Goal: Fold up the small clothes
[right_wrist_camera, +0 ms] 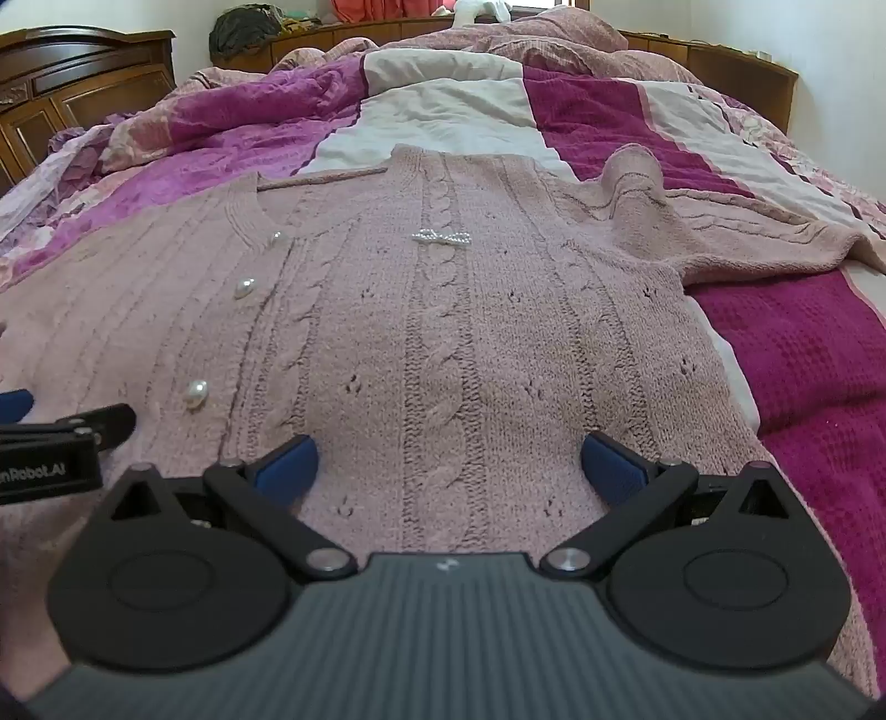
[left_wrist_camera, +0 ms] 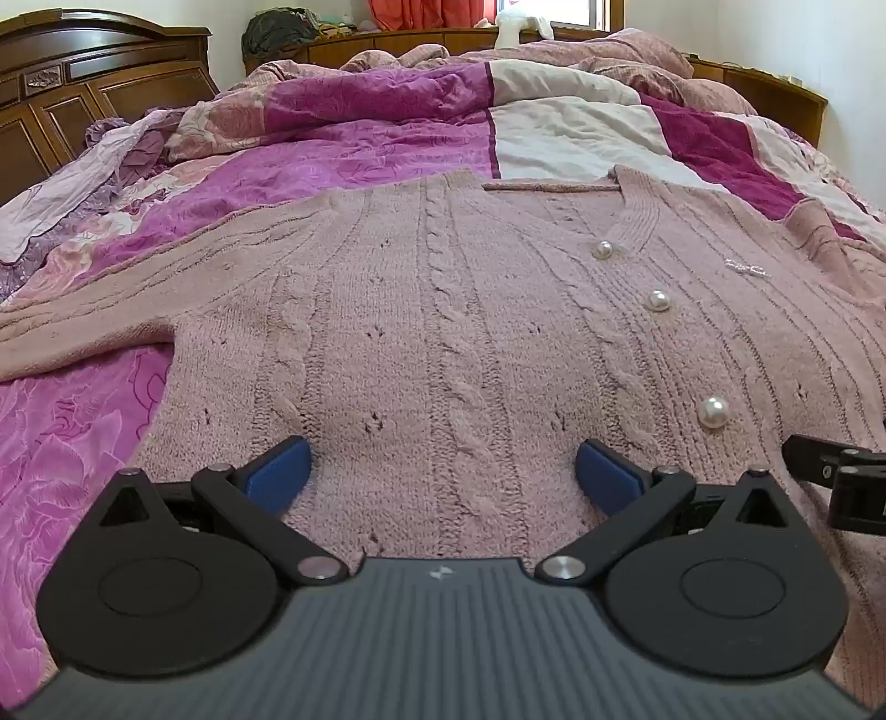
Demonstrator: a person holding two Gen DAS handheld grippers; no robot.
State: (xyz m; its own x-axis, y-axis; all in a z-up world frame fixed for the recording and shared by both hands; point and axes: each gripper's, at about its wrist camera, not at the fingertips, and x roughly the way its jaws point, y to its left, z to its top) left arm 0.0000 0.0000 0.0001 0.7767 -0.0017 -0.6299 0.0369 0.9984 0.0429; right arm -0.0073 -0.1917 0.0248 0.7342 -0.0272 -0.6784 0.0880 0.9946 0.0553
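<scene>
A pink cable-knit cardigan with pearl buttons lies flat, front up, on the bed, neckline far from me. It also shows in the right wrist view, with a small pearl bow on its chest. Its left sleeve stretches out to the left; its right sleeve lies bunched to the right. My left gripper is open over the cardigan's lower left half. My right gripper is open over the lower right half. Each gripper's blue pads rest at the knit surface, holding nothing.
The bed is covered with a rumpled purple, magenta and white quilt. A dark wooden headboard stands at the far left, with wooden cabinets and a window behind. The right gripper's side shows in the left view.
</scene>
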